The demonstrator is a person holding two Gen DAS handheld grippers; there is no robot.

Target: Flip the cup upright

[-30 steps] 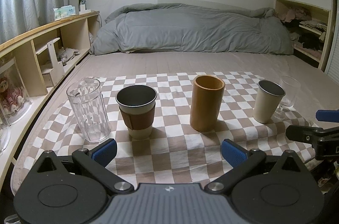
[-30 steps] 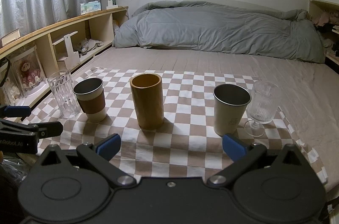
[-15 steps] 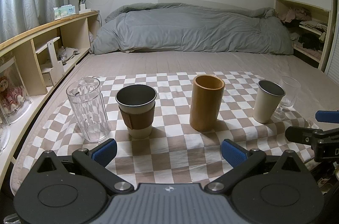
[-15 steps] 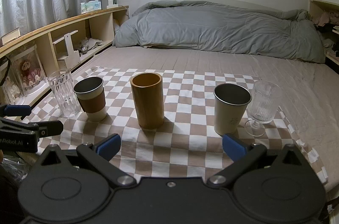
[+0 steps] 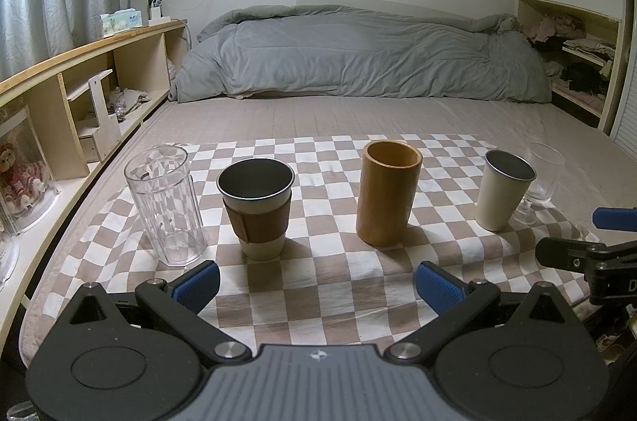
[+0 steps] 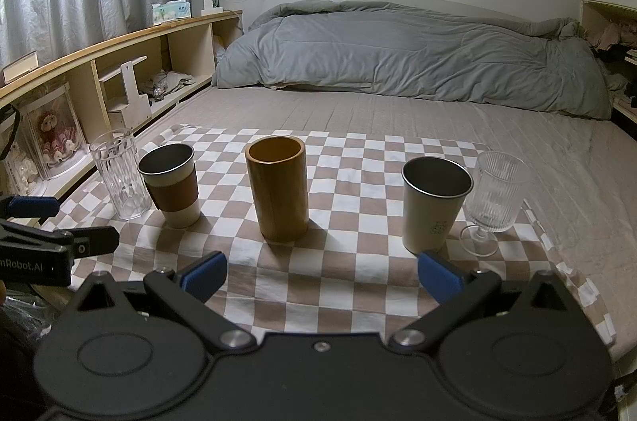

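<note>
Cups stand in a row on the checkered cloth (image 5: 318, 305), all five upright with their mouths up. In the left wrist view, the clear faceted tumbler (image 5: 165, 206) sits at 10 o'clock, the sleeved cup (image 5: 256, 208) with its brown band just beside it toward 11 o'clock, the bamboo cup (image 5: 388, 192) at about 1 o'clock, and the cream metal cup (image 5: 503, 194) at 2 o'clock with the ribbed stemmed glass (image 5: 539, 188) just behind it, partly hidden. None of them touch the grippers.

The left gripper (image 5: 316, 285) hovers low at the near edge of the cloth, its blue-padded fingers spread wide with nothing between them. The right gripper (image 6: 320, 273) is spread just as wide and empty; its right pad lies in front of the base of the cream metal cup (image 6: 434, 208) in that view, though contact cannot be told. From the right wrist, the bamboo cup (image 6: 278, 188) stands at 12 o'clock, the sleeved cup (image 6: 171, 184) and clear faceted tumbler (image 6: 117, 178) at 10 o'clock, and the ribbed stemmed glass (image 6: 493, 200) at 2 o'clock, just beside the cream cup.

Each gripper shows at the edge of the other's view, side by side. The cloth lies on a bed (image 6: 398, 114), with a grey duvet (image 5: 358, 58) bunched at 12 o'clock and a wooden shelf (image 5: 79, 62) along 9 o'clock.
</note>
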